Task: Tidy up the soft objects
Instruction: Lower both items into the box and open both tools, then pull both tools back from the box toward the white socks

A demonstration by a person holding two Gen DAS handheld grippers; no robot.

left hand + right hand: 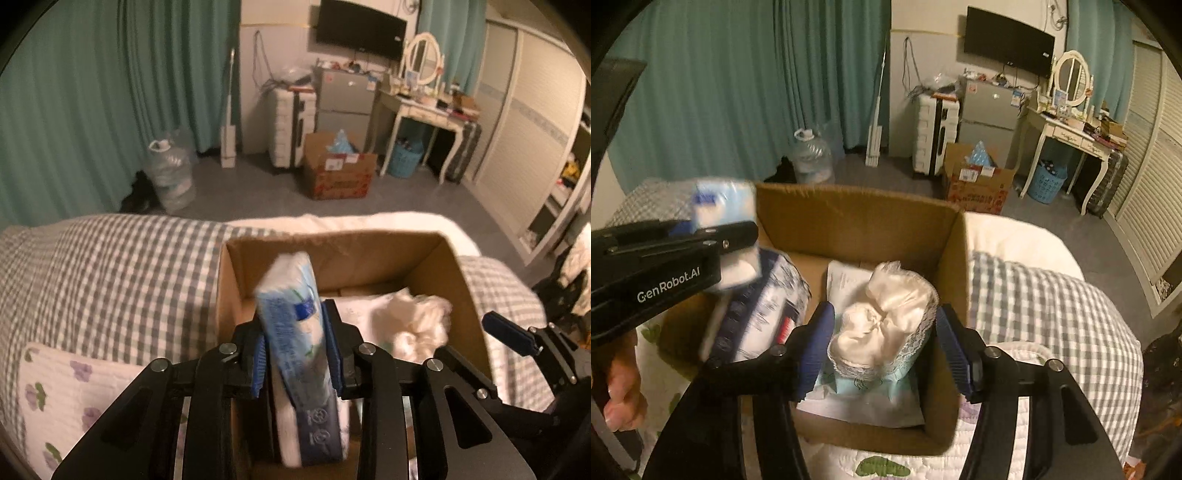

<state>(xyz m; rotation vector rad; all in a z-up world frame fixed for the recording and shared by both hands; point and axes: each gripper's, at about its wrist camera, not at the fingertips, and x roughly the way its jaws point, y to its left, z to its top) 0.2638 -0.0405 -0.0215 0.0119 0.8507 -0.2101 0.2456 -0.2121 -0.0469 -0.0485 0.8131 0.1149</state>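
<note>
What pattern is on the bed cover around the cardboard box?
Grey-and-white checks on the bed cover, seen best in the left wrist view.

- The bed (110, 266) fills the lower half of both views, under a grey-and-white check cover.
- A white quilt (55, 391) with purple flowers lies on it at the lower left of the left view.
- An open box (857, 218) sits on the bed, mid-frame, its near edge on the quilt.
- A plain white sheet (1015, 236) shows beyond the box.
</note>
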